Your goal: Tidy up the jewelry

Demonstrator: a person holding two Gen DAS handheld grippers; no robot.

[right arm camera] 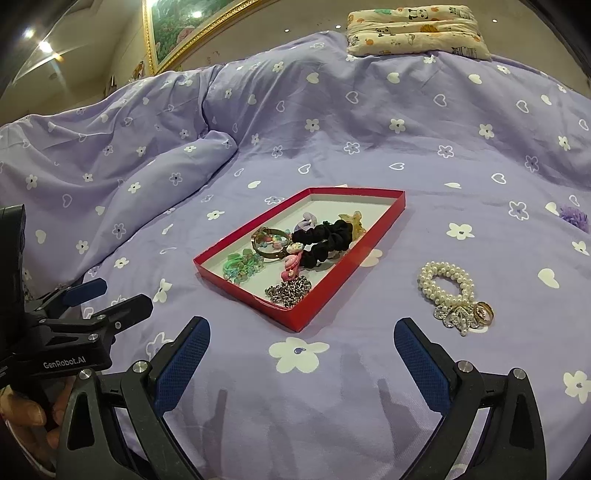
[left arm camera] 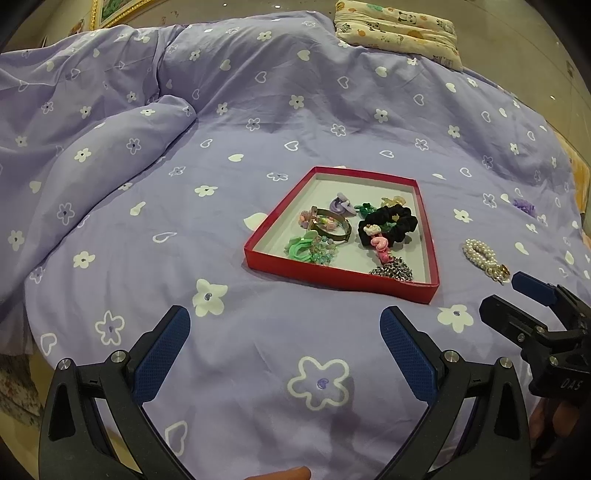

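Note:
A shallow red tray (left arm camera: 332, 275) (right arm camera: 314, 314) lies on the bed. In it are a black scrunchie (left arm camera: 400, 221) (right arm camera: 325, 238), a gold bangle (left arm camera: 338, 227) (right arm camera: 267, 251), green rings (left arm camera: 301, 249), a pink charm (right arm camera: 290, 267) and a silver chain (left arm camera: 393, 271) (right arm camera: 290, 290). A pearl bracelet (left arm camera: 480, 254) (right arm camera: 445, 284) with a crystal charm and gold rings (right arm camera: 484, 312) rests on the cover right of the tray. My left gripper (left arm camera: 284, 328) hangs open in front of the tray, empty. My right gripper (right arm camera: 301, 339) is open and empty, with the pearl bracelet just beyond its right finger.
A purple floral duvet (left arm camera: 258, 92) covers the bed and is bunched into folds at the left. A small purple hair piece (left arm camera: 524, 206) (right arm camera: 574, 218) lies at the far right. A patterned pillow (right arm camera: 417, 31) sits at the head. A gilt picture frame (right arm camera: 184, 33) hangs behind.

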